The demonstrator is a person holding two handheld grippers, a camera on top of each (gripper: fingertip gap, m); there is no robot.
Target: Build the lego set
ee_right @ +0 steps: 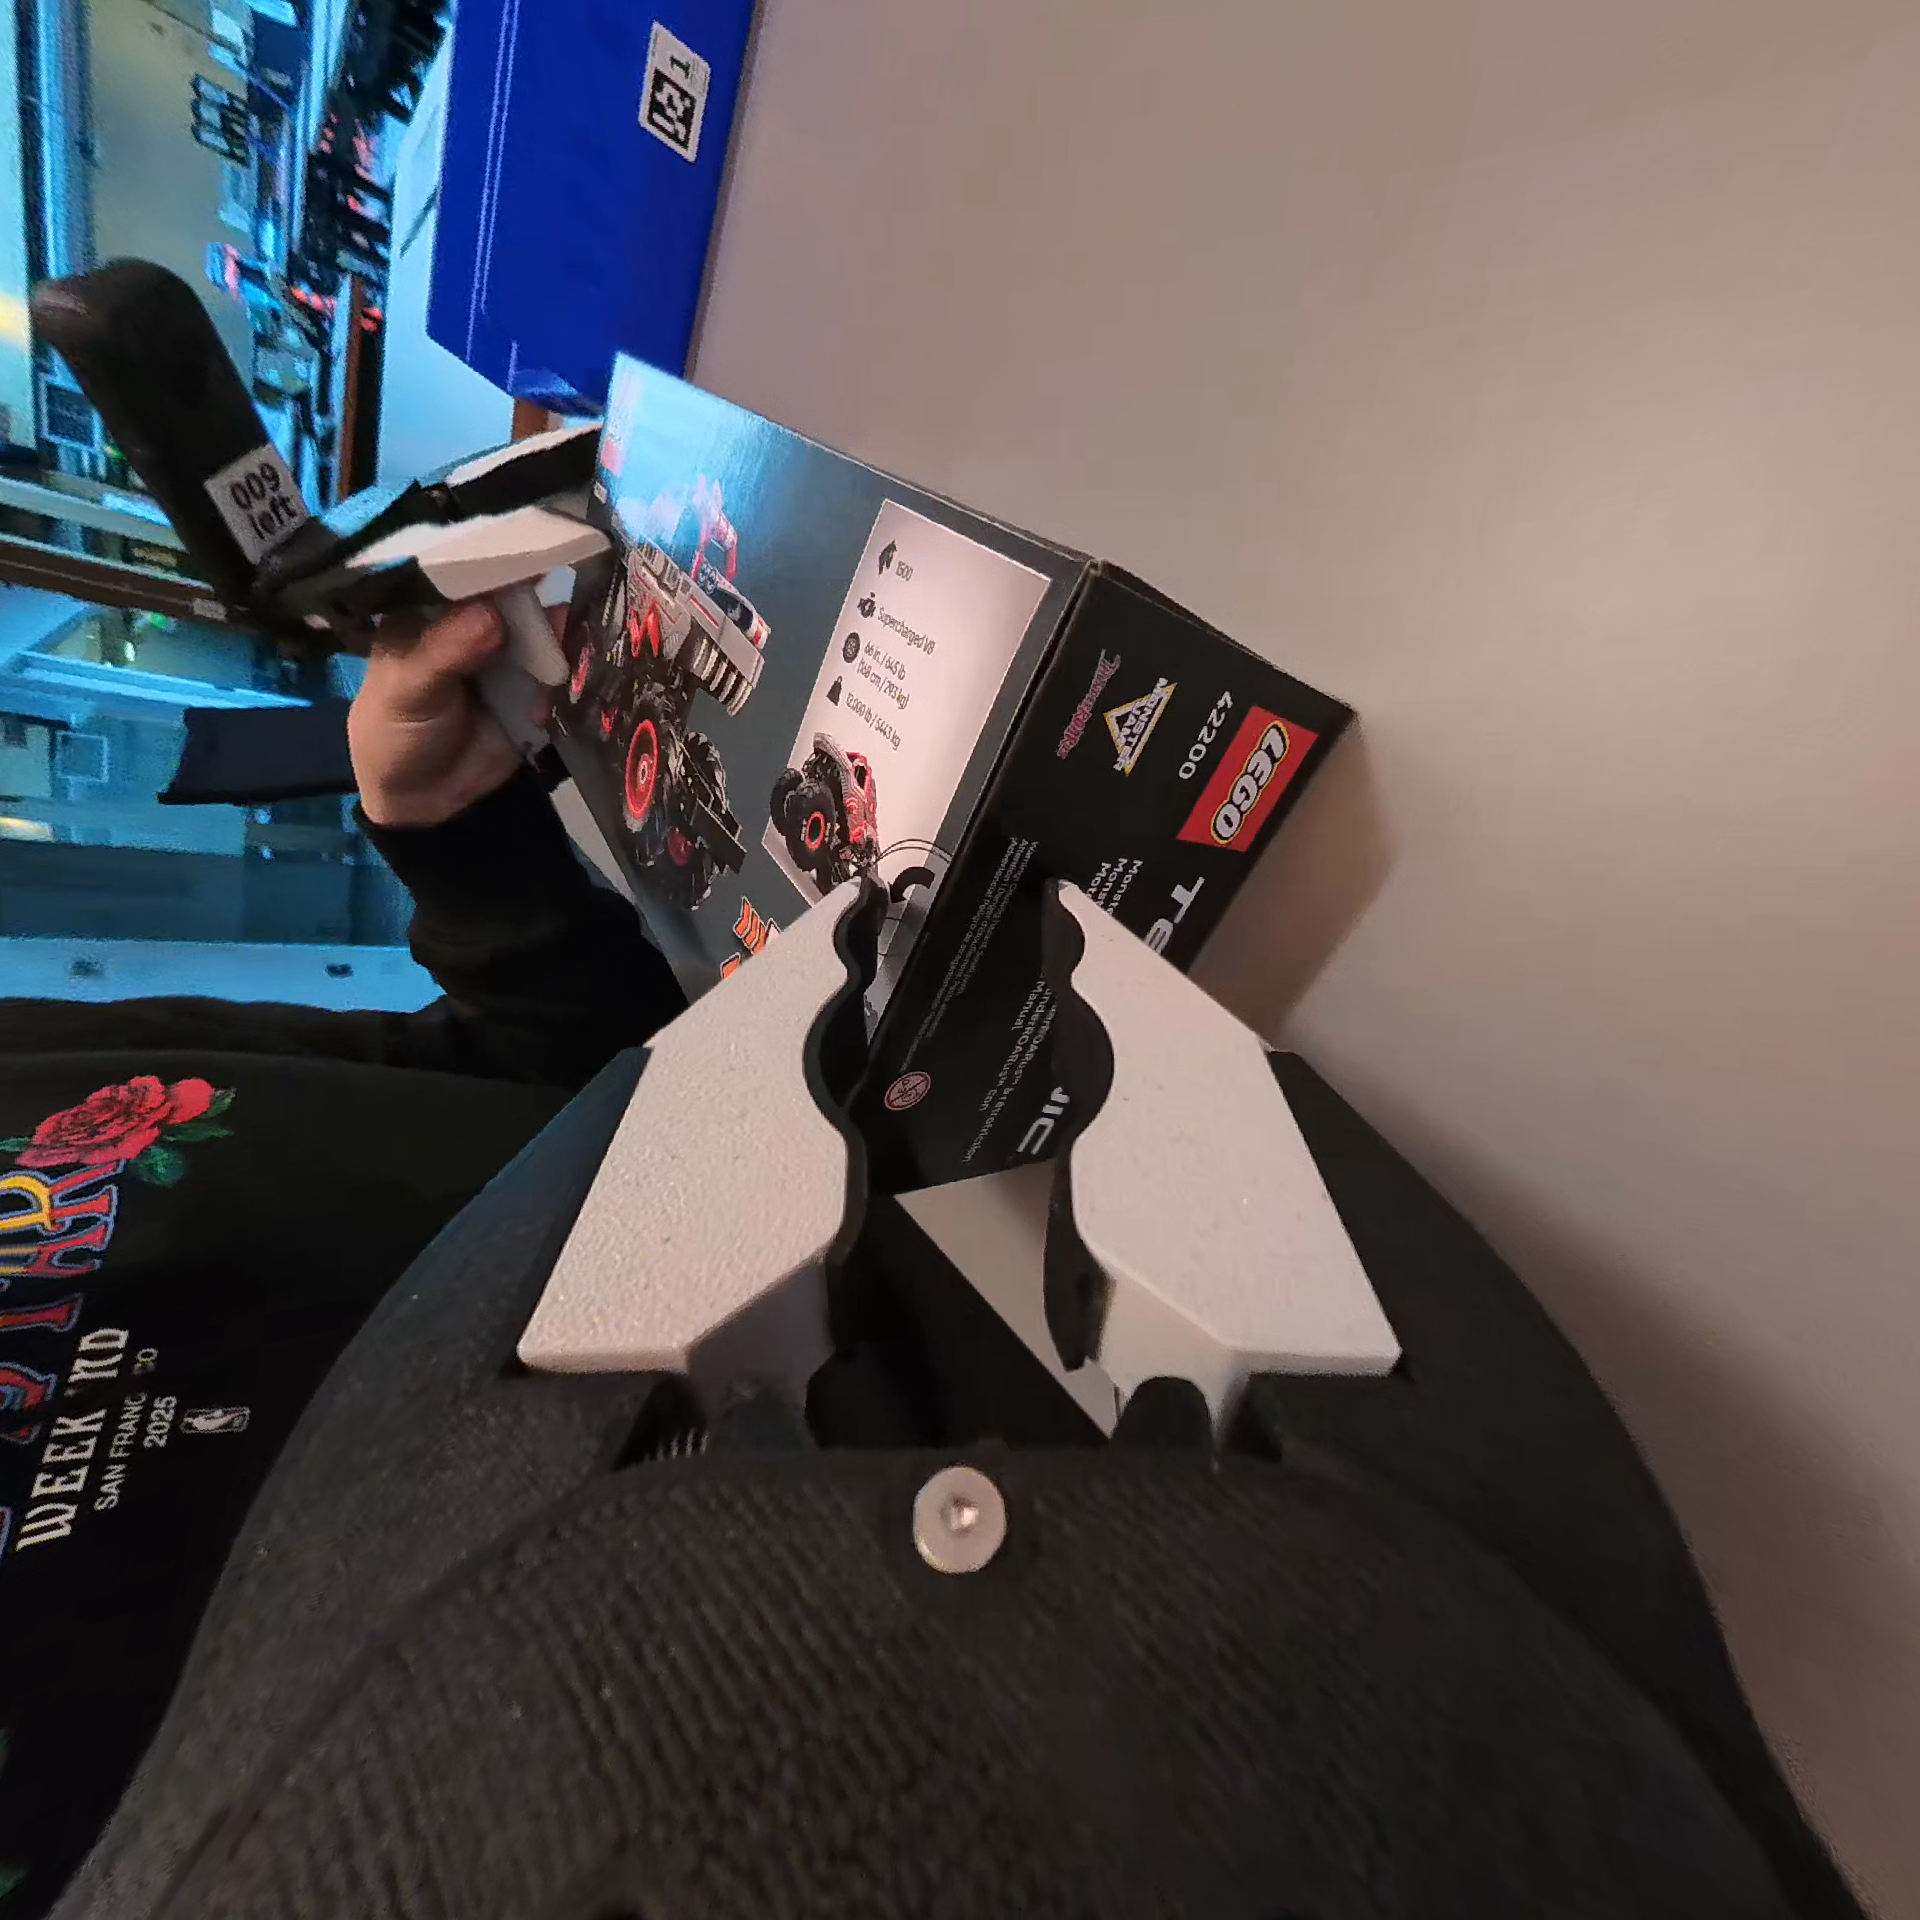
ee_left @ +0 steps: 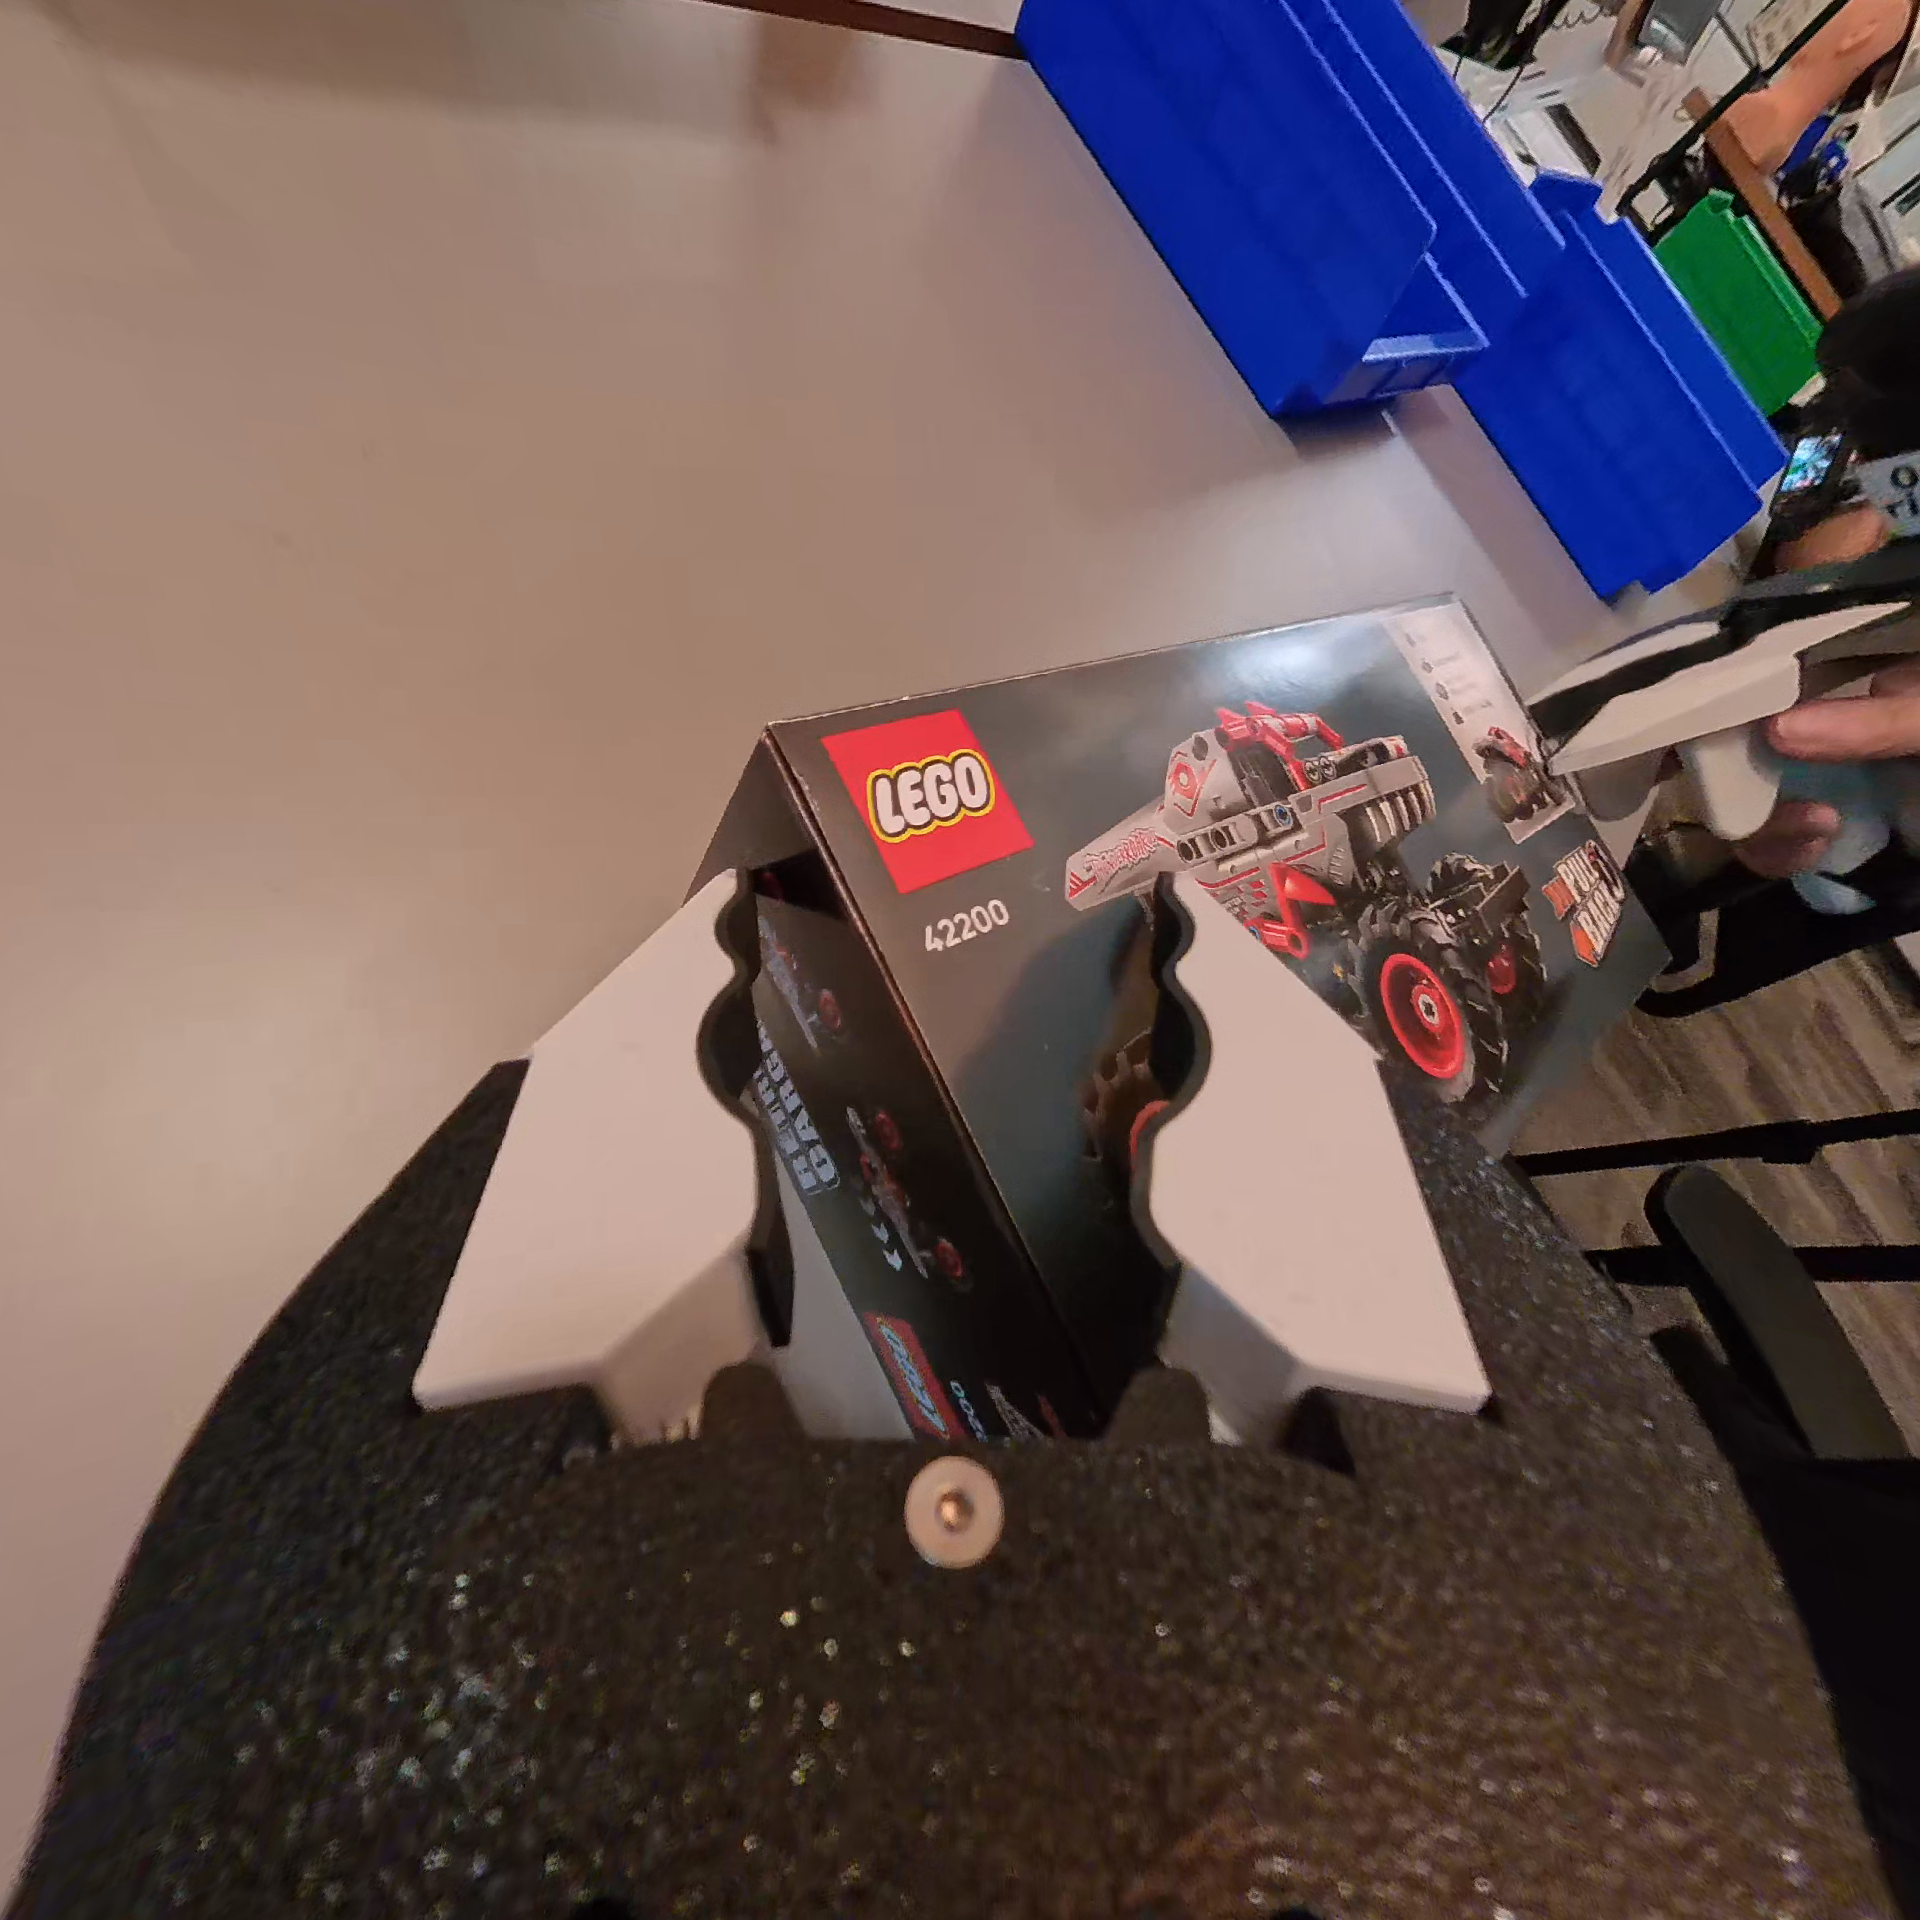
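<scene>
A black lego set box [ee_left: 1195, 831] with a red-and-grey monster truck picture is held tilted above the pale table [ee_left: 416, 416]. My left gripper [ee_left: 951, 920] is shut on one end of the box, with a white finger on each broad face. My right gripper [ee_right: 961, 914] is shut on the opposite end of the box [ee_right: 831, 644], at a lower corner. The right gripper also shows at the far right of the left wrist view [ee_left: 1548, 732], touching the box's far edge. The left gripper shows in the right wrist view [ee_right: 601, 488], with a hand [ee_right: 426, 707] on its handle.
Blue bins [ee_left: 1299, 187] stand at the table's far edge, with a green bin [ee_left: 1735, 281] behind them. A blue bin [ee_right: 582, 187] also shows in the right wrist view. A dark chair [ee_left: 1766, 1299] stands beside the table. The person's dark sweater [ee_right: 156, 1247] is close on the left.
</scene>
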